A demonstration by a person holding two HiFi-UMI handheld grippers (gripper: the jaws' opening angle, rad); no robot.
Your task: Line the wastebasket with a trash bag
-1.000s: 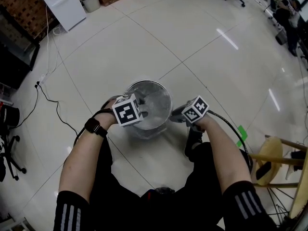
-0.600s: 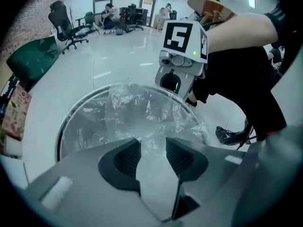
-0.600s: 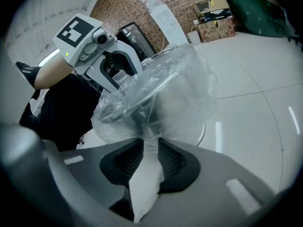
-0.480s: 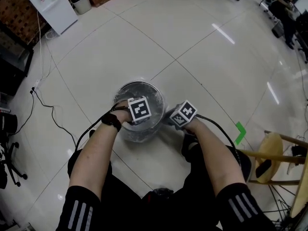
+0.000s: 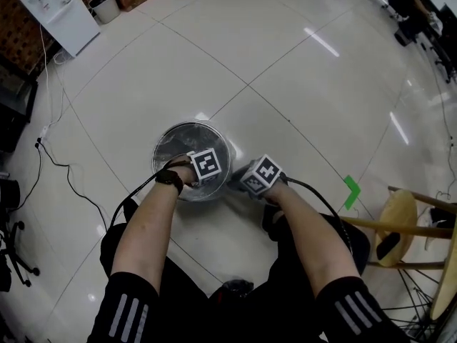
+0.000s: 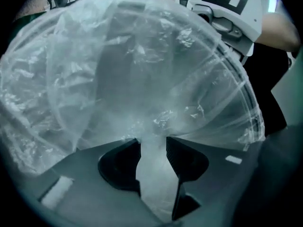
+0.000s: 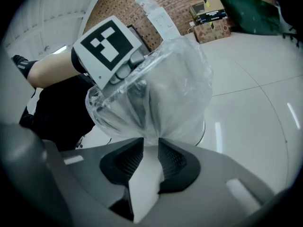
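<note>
**Head view.** The wastebasket stands on the tiled floor just left of centre frame. A clear trash bag lies inside it, and the film shows against the inner wall. The left gripper points steeply down into the basket mouth, and its marker cube sits toward 3 o'clock of the opening. The right gripper is outside the rim at the basket's 3 o'clock, just beside the wall. A dark watch is on the left wrist at the basket's 6 o'clock rim.

**Left gripper view.** The 2 jaws are partly closed on a bunched fold of the bag. Creases in the film run into the gap between them. The stretched film fills the frame from 9 to 3 o'clock.

**Right gripper view.** The 2 jaws stand close together and pinch a gathered neck of the bag. The film balloons upward from their tips toward 12 o'clock. The left gripper's marker cube shows at 10 o'clock, with the film draped against it.

**Surroundings.** A white dispenser and a small bin stand at 11 o'clock. A wooden stool is at 4 o'clock, with a green floor mark near it.
</note>
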